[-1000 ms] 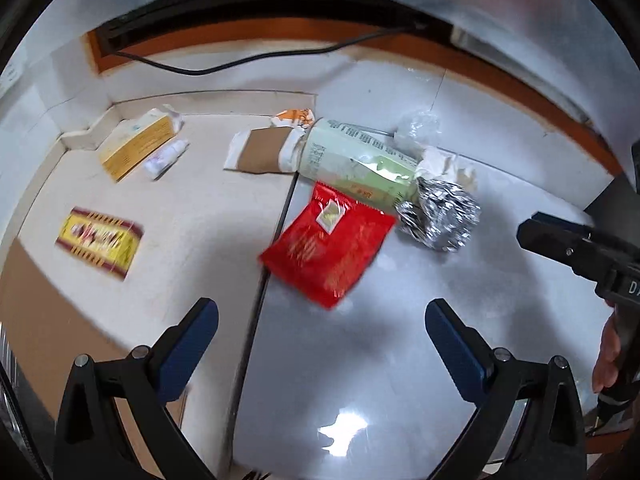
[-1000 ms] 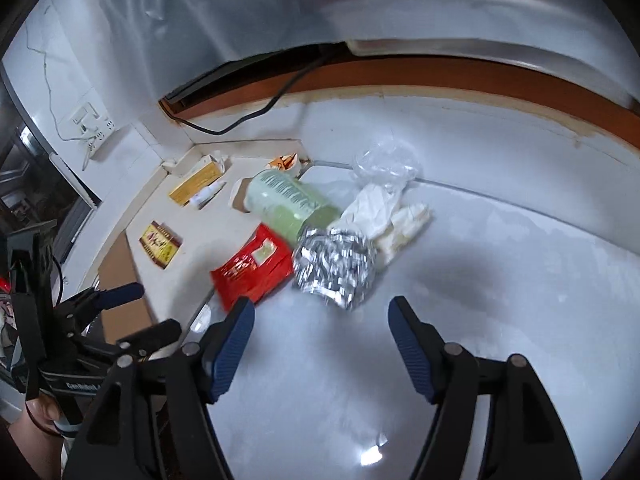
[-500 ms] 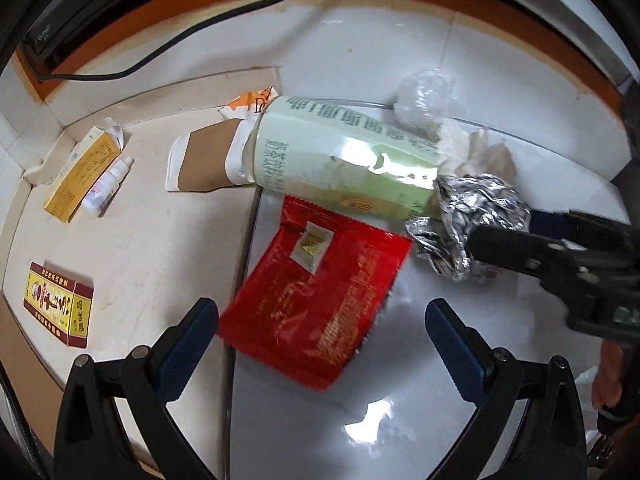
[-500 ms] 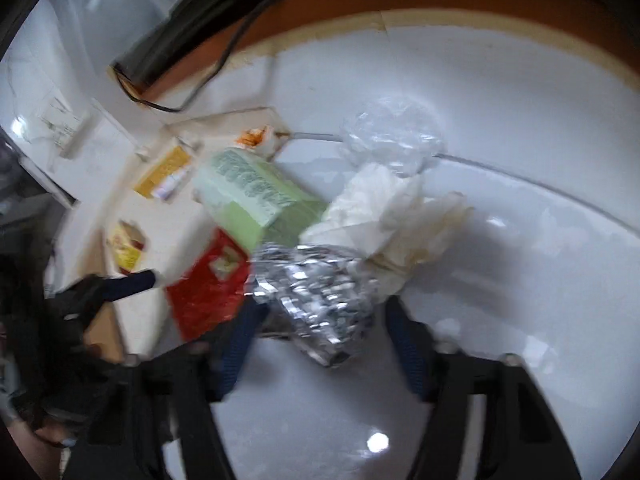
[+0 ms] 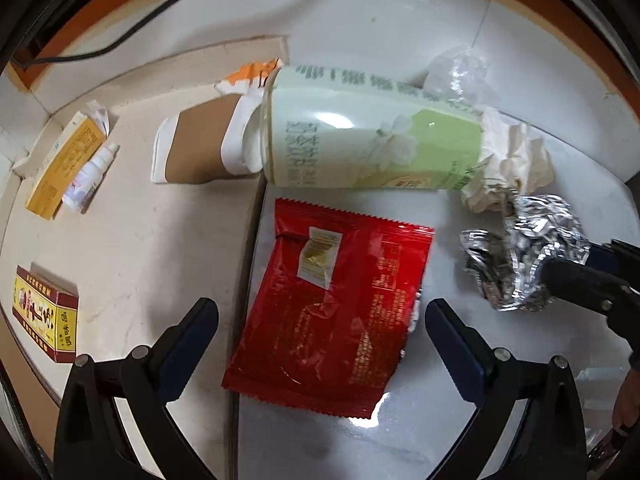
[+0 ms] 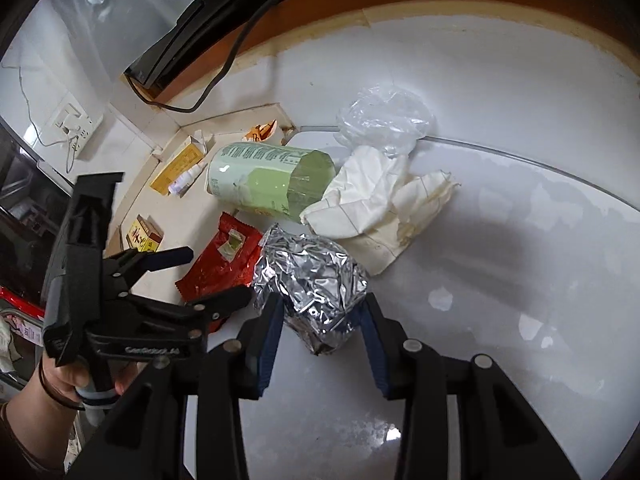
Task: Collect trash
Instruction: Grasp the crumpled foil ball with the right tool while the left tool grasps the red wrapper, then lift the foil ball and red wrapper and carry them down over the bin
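Note:
A crumpled foil ball (image 6: 310, 276) lies on the white counter (image 6: 500, 240); it also shows in the left wrist view (image 5: 524, 252). My right gripper (image 6: 322, 320) has its jaws closed in against both sides of the foil. A red snack wrapper (image 5: 332, 312) lies flat, and my left gripper (image 5: 320, 332) is open, straddling its near end without touching. The red wrapper also shows in the right wrist view (image 6: 218, 264). A green paper cup (image 5: 368, 140) lies on its side behind it, beside crumpled tissue (image 6: 384, 200) and a clear plastic bag (image 6: 384, 120).
A flattened brown cup sleeve (image 5: 196, 148), an orange scrap (image 5: 250, 76), a yellow box with a small dropper bottle (image 5: 68, 164) and a red-yellow box (image 5: 44, 316) lie on the beige surface left. A black cable (image 6: 224, 68) runs along the back wall.
Both grippers moved forward and down to the trash. The right jaws narrowed around the foil ball. The left gripper came over the red wrapper, still open.

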Demonstrator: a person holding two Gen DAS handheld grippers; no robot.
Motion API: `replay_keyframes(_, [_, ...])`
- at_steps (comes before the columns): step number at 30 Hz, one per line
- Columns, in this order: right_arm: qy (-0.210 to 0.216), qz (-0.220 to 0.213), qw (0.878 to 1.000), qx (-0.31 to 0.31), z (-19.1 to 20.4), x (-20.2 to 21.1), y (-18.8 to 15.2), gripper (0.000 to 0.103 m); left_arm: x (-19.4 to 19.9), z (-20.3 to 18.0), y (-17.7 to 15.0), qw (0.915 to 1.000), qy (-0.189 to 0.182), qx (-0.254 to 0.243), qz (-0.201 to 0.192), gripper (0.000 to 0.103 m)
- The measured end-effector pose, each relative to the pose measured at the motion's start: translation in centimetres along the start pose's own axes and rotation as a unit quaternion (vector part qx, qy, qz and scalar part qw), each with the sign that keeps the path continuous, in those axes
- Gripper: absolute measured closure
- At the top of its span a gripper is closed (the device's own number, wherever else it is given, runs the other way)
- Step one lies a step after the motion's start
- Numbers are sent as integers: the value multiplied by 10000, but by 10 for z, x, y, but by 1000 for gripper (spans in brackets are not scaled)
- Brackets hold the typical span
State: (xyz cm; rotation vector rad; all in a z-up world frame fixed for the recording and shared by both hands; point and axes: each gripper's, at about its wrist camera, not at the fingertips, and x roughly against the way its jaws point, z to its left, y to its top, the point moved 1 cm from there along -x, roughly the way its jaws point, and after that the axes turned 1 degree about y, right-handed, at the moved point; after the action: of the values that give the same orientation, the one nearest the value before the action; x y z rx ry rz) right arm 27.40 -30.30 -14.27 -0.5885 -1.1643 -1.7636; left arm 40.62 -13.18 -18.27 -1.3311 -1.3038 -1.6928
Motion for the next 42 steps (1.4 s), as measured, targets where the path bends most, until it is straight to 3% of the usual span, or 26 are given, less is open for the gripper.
replay_keyframes(6, [-42, -23, 9999, 94, 2, 1, -3, 64, -7, 6, 1, 9995, 68, 215, 219, 2])
replay_keyframes(9, [-24, -22, 10000, 74, 1, 1, -5, 64, -4, 7, 0, 9996, 99, 232, 154, 12])
replay_keyframes(12, [-42, -33, 10000, 83, 2, 1, -6, 64, 6, -4, -8, 9998, -26, 173, 34, 35])
replay_keyframes(14, [-68, -41, 9999, 101, 4, 1, -7, 65, 10, -4, -10, 9999, -46, 161, -10, 60])
replay_keyframes(15, [-92, -50, 9999, 118, 5, 1, -8, 65, 12, -7, -11, 9998, -144, 145, -34, 68])
replay_keyframes(16, [-113, -61, 9998, 129, 6, 2, -9, 65, 13, -9, -12, 9996, -216, 155, -31, 84])
replay_keyframes(17, [-126, -69, 9998, 135, 7, 2, -9, 65, 13, -12, -13, 9996, -240, 156, -32, 89])
replay_keyframes(20, [-177, -104, 9997, 130, 10, 2, -12, 67, 15, -24, -14, 9999, 5, 40, -121, 92])
replay_keyframes(21, [-154, -93, 9998, 126, 10, 2, -13, 72, 17, -28, -17, 9999, 4, 61, -134, 93])
replay_keyframes(25, [-219, -71, 9997, 123, 15, 4, -20, 72, 28, -32, -29, 9996, -74, 194, -212, 94])
replay_keyframes(42, [-263, -648, 9966, 445, 72, 82, -61, 72, 153, -27, -128, 9896, -400, 969, -990, 94])
